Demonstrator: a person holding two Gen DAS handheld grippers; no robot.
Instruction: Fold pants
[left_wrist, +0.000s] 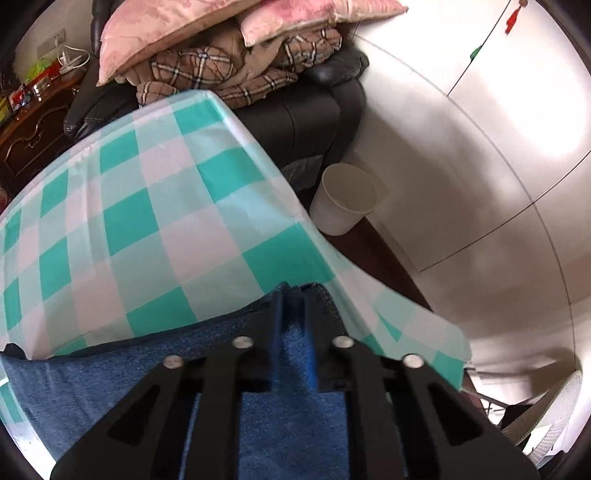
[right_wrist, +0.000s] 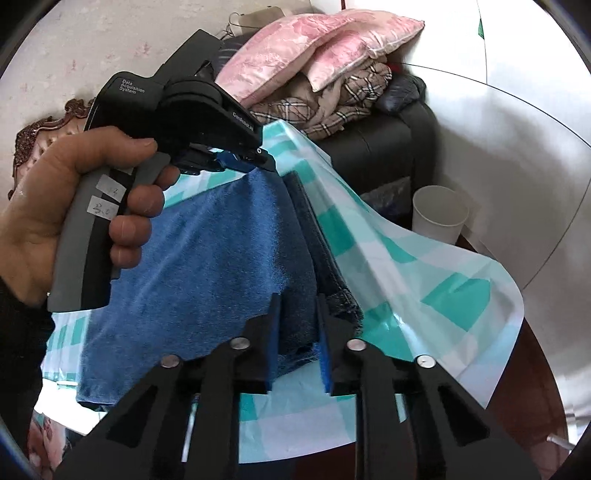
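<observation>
Lying on the checked tablecloth, the blue pants were clenched at one edge by the left gripper and at another by the right gripper. Only the right wrist view showed the person's hand holding the left gripper.

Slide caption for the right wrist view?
Both tongs clamp the blue jeans' edge on the checked tablecloth.
</observation>
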